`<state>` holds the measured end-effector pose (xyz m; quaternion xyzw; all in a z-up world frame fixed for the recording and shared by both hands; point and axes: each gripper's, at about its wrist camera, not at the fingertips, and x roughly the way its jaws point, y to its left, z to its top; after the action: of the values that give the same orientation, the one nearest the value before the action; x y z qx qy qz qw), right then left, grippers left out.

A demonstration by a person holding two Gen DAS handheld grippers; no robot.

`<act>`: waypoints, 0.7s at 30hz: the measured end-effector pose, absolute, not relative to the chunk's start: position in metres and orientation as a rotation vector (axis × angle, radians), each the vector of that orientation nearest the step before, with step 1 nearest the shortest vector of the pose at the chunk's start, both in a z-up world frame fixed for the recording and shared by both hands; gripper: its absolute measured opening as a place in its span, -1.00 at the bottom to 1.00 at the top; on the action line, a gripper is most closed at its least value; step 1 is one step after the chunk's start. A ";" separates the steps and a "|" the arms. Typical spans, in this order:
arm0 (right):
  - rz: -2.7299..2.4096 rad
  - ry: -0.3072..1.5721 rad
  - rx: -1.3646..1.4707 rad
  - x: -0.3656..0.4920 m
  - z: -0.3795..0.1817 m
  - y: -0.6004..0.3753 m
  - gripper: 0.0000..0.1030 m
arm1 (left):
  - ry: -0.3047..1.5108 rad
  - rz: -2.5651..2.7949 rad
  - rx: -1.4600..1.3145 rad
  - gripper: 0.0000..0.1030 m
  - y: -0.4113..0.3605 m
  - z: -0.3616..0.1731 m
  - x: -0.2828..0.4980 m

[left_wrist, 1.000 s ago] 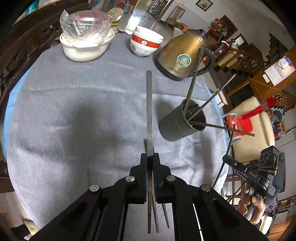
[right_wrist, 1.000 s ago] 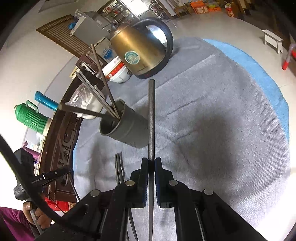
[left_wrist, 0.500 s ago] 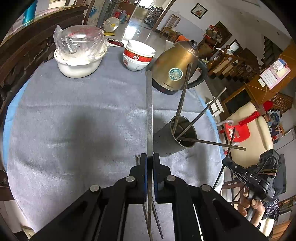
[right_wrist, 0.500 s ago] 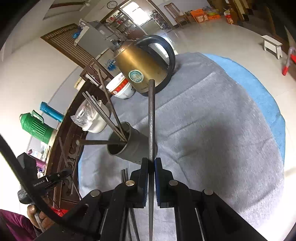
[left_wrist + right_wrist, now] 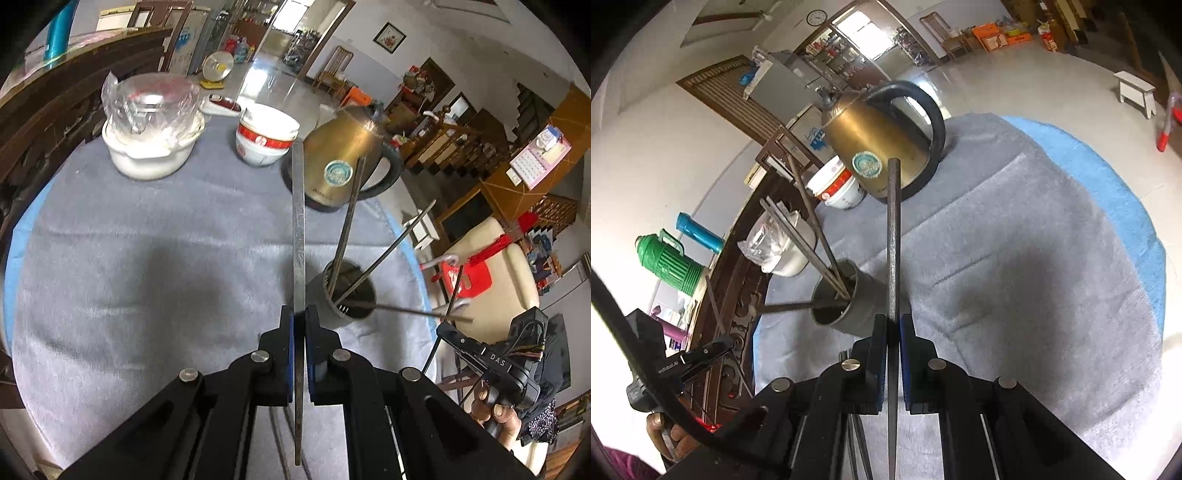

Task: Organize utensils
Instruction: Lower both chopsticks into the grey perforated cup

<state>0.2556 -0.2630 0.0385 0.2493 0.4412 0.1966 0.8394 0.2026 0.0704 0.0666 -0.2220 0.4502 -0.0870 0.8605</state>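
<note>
My left gripper [image 5: 299, 314] is shut on a flat metal chopstick [image 5: 298, 229] that points away over the grey table. A grey metal utensil cup [image 5: 345, 301] stands just right of it, with three chopsticks [image 5: 349, 221] leaning in it. My right gripper [image 5: 893, 321] is shut on a dark metal chopstick [image 5: 893, 236]. The same cup [image 5: 846, 306] stands just left of it, with its chopsticks [image 5: 809, 218] fanned out. More chopsticks [image 5: 858, 443] lie on the cloth under the right gripper.
A brass kettle [image 5: 343, 162] stands behind the cup. A red-and-white bowl [image 5: 264, 138] and a white pot wrapped in plastic [image 5: 151, 125] stand at the far side. The grey cloth [image 5: 129, 258] covers a round table; its edge is close right of the cup.
Both grippers have risen and tilted up with their chopsticks. The cup has slid closer to both grippers in the views.
</note>
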 end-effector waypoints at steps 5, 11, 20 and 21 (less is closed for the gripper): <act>0.410 0.859 0.538 0.267 0.058 -0.269 -0.86 | 0.865 -0.180 -0.488 -0.89 0.066 0.082 0.214; 0.409 0.720 0.555 0.285 0.084 -0.272 -0.86 | 0.737 -0.141 -0.503 -0.89 0.060 0.099 0.229; 0.392 0.543 0.642 0.311 0.095 -0.272 -0.86 | 0.590 -0.077 -0.497 -0.89 0.046 0.103 0.254; 0.399 0.520 0.640 0.312 0.098 -0.270 -0.86 | 0.581 -0.075 -0.488 -0.89 0.043 0.103 0.257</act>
<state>0.3122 -0.2698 0.0978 0.3089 0.2509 0.1928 0.8969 0.2574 0.0429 0.1026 -0.2382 0.2837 -0.0368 0.9281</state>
